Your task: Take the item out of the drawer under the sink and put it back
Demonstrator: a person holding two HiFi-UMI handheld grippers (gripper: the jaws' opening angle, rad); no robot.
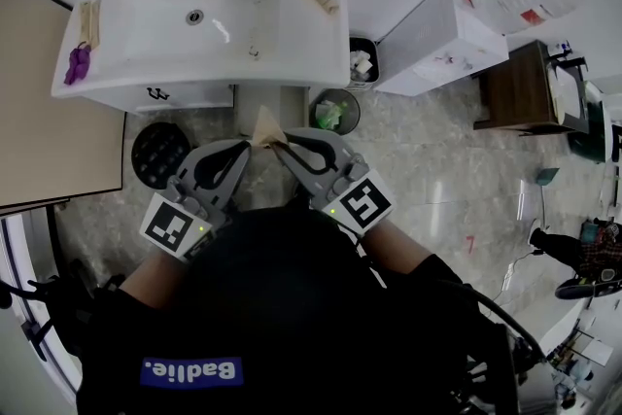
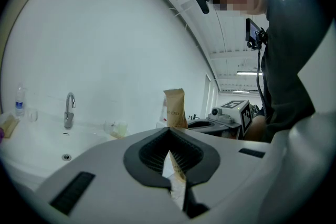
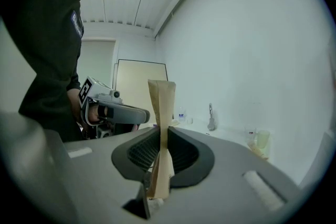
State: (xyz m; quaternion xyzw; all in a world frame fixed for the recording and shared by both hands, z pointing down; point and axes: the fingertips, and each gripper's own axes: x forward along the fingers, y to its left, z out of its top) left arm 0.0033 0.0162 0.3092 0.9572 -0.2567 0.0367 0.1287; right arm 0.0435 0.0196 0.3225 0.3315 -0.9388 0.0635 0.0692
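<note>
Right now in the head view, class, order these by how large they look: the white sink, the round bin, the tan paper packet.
1. white sink
2. round bin
3. tan paper packet, smallest even though nearest the camera
</note>
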